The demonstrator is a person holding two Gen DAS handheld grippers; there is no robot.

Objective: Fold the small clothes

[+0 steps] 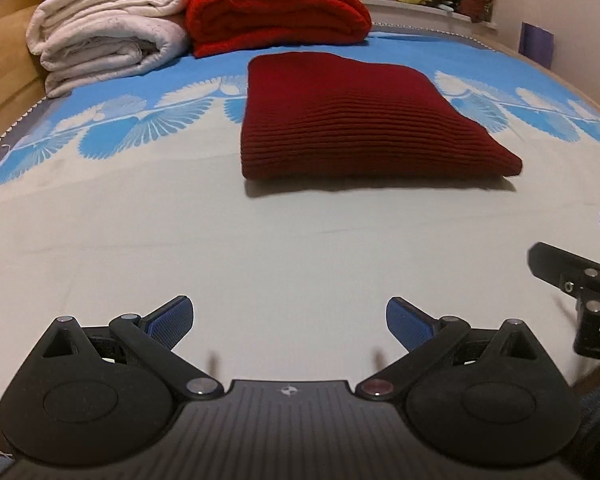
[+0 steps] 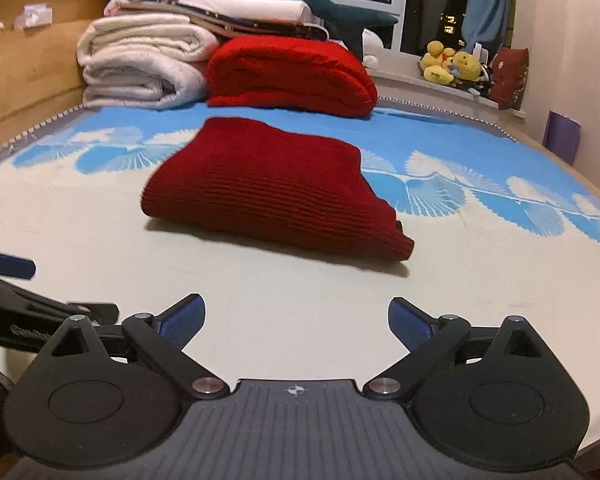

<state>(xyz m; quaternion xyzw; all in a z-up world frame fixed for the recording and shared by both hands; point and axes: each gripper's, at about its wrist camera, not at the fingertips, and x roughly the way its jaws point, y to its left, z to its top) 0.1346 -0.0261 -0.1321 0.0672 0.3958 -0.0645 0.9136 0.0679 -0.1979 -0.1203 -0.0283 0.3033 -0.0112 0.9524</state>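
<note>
- The left gripper stands with its jaws wide apart and nothing between the blue pads, poised over bare sheet at the near edge of the bed
- The right gripper is just as wide and just as empty; its dark linkage shows at the right edge of the left wrist view, so the two tools sit close side by side and could knock together if both swing inward at once
- The dark red knit garment lies already folded into a thick pad, farther in on the bedsheet, well apart from both grippers, and I judge the fold finished or nearly so
- Its right near corner tapers to a loose point; a one-sided pinch there would likely drag the upper layers and spill the fold open
- Ribbed knit is soft and springy, so a shallow grip may catch only the top layer
- Beyond it, the bright red blanket and white quilts are stacked at the far end; pushing the garment too far could jam it against them and rumple it
</note>
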